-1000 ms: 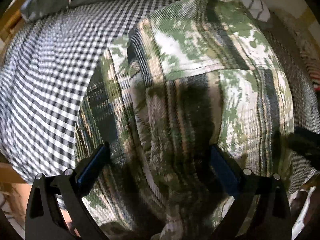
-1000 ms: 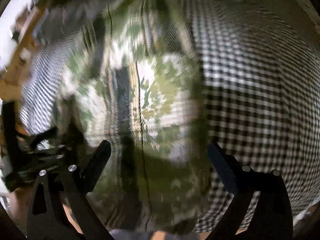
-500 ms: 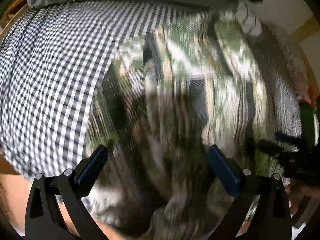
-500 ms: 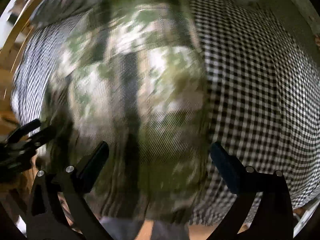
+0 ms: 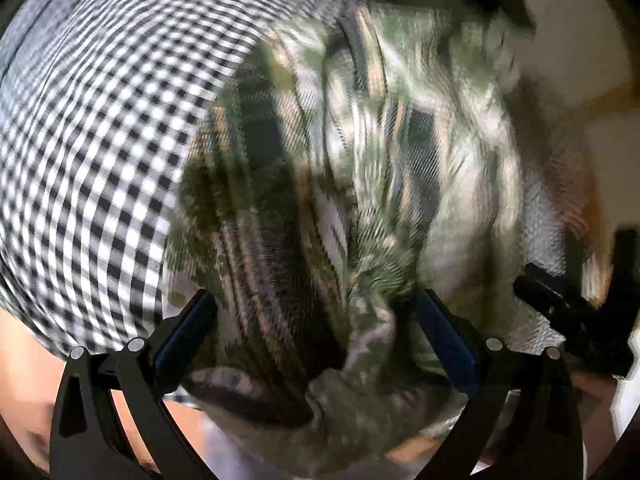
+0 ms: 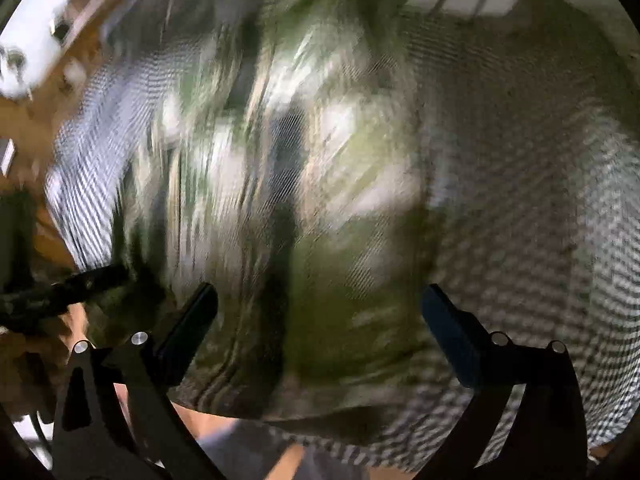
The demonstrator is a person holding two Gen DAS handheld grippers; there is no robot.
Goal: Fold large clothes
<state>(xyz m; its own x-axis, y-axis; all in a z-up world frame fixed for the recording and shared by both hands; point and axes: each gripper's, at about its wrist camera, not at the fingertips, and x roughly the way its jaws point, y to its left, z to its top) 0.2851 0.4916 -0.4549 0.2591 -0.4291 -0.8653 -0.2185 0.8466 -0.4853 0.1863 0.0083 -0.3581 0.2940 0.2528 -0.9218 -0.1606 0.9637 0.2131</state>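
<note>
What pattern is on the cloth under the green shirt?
Black-and-white checks on the cloth, clearest in the left wrist view.

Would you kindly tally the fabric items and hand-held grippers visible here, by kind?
Green plaid garment: 1
Black-and-white checked cloth: 1
Hand-held grippers, both open: 2, the left and the right
Total: 4
</note>
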